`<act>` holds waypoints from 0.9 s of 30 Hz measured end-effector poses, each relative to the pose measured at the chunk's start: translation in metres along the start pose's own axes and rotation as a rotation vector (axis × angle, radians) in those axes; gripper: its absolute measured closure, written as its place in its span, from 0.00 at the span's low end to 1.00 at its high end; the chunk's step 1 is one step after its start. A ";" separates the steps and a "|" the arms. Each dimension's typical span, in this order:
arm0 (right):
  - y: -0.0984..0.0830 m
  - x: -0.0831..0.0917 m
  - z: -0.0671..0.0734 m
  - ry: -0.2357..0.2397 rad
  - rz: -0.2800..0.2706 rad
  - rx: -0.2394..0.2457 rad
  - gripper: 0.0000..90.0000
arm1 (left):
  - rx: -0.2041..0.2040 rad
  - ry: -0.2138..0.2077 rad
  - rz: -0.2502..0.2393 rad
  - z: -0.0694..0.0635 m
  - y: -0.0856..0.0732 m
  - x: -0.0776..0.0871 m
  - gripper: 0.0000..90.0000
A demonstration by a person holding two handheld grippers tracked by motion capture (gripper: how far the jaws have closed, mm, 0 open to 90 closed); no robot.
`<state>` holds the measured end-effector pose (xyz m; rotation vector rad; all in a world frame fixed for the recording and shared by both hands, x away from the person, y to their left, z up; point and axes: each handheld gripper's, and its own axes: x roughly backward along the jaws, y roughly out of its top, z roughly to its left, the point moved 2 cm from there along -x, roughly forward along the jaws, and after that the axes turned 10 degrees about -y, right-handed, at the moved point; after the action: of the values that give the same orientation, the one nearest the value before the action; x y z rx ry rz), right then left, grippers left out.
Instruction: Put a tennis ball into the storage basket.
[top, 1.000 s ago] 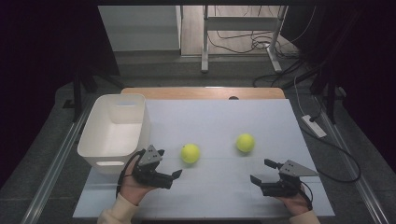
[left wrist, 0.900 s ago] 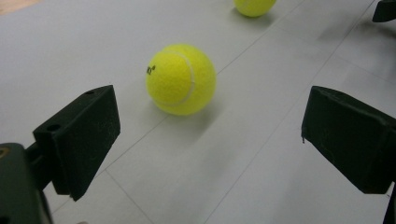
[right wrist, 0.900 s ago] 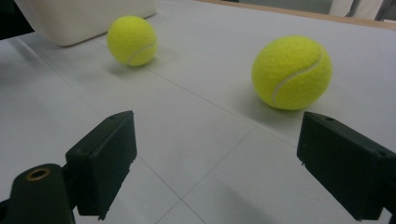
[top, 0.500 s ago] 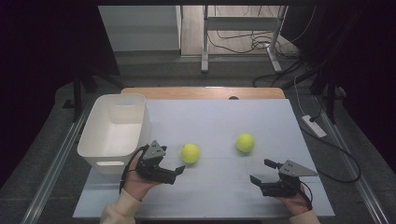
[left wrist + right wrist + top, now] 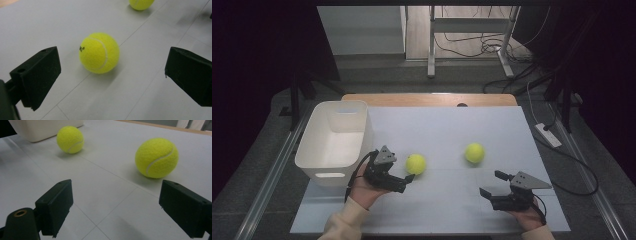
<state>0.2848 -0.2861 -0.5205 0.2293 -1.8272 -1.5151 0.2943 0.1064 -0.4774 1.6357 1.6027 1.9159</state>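
Note:
Two yellow tennis balls lie on the pale grey table. The left ball (image 5: 416, 164) (image 5: 99, 53) (image 5: 70, 139) rests just beyond the tips of my left gripper (image 5: 406, 182) (image 5: 111, 72). Its jaws stand wide apart and have just been opening, with nothing between them. The right ball (image 5: 474, 153) (image 5: 156, 157) (image 5: 140, 4) lies ahead of my right gripper (image 5: 490, 183) (image 5: 116, 195), which is open and empty, a short way short of it.
A white plastic bin (image 5: 335, 140) stands at the table's left side, close to my left hand (image 5: 362, 189). The table's wooden far edge (image 5: 432, 99) runs behind. Cables and a power strip (image 5: 548, 135) lie on the floor to the right.
My left gripper has moved a little to the right, closer to the left ball, and its jaws have spread. The balls and the right gripper have stayed put.

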 end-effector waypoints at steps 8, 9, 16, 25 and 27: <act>0.000 0.000 0.000 -0.001 -0.003 0.001 0.14 | 0.015 -0.001 0.032 0.004 0.006 -0.008 0.01; 0.000 0.000 0.000 -0.001 -0.003 0.001 0.14 | 0.015 0.002 0.036 0.005 0.007 -0.008 0.01; 0.001 0.000 0.000 -0.001 -0.003 -0.001 0.14 | 0.024 0.023 0.051 0.008 0.015 -0.013 0.01; 0.001 0.000 0.000 -0.003 -0.010 0.001 0.14 | 0.016 0.030 0.095 0.009 0.025 -0.028 0.01; 0.001 0.000 0.000 -0.005 -0.011 0.002 0.14 | 0.020 0.028 0.110 0.011 0.026 -0.032 0.00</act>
<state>0.2851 -0.2864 -0.5194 0.2372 -1.8343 -1.5233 0.3282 0.0796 -0.4787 1.7474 1.5784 1.9889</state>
